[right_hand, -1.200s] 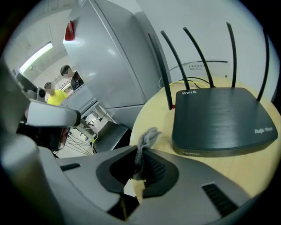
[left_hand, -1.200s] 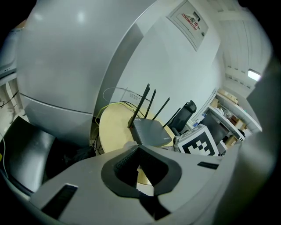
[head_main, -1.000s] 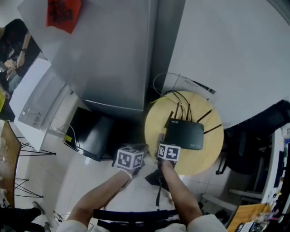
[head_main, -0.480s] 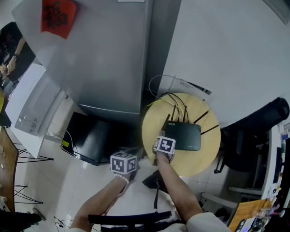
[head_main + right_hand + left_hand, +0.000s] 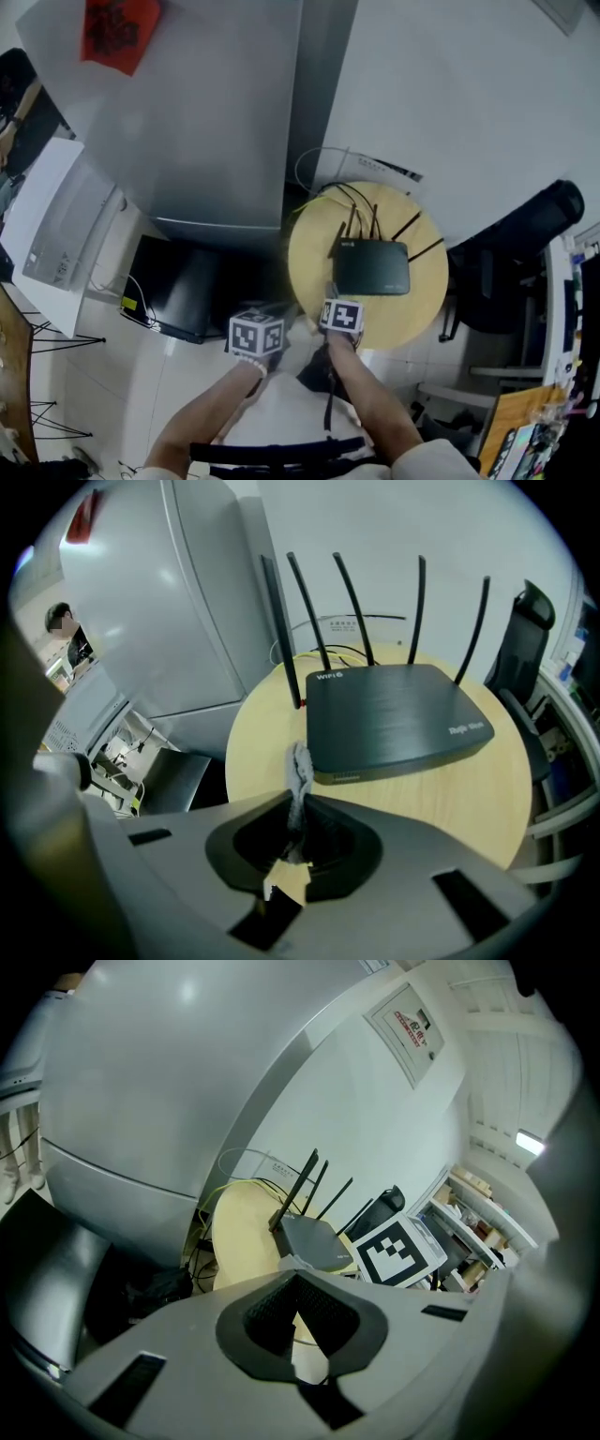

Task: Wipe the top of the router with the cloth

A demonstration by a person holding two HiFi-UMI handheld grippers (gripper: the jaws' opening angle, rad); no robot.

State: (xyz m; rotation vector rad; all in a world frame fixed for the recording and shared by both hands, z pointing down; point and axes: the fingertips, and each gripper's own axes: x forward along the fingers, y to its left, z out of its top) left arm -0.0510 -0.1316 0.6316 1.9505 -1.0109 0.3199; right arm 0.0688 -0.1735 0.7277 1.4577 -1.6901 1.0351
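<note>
Right gripper view: the right gripper's (image 5: pixel 298 806) jaws pinch a strip of grey cloth (image 5: pixel 299 766), which stands up between them, its upper end just beside the near left corner of the black router (image 5: pixel 394 719). The router lies flat on a round wooden table (image 5: pixel 450 799), its antennas (image 5: pixel 413 611) raised at the far edge. In the left gripper view, the left gripper's (image 5: pixel 296 1288) jaws are pressed together with nothing between them, off the table's edge, near a grey cabinet (image 5: pixel 141 1082). A black chair (image 5: pixel 534 244) stands beside the table.
</note>
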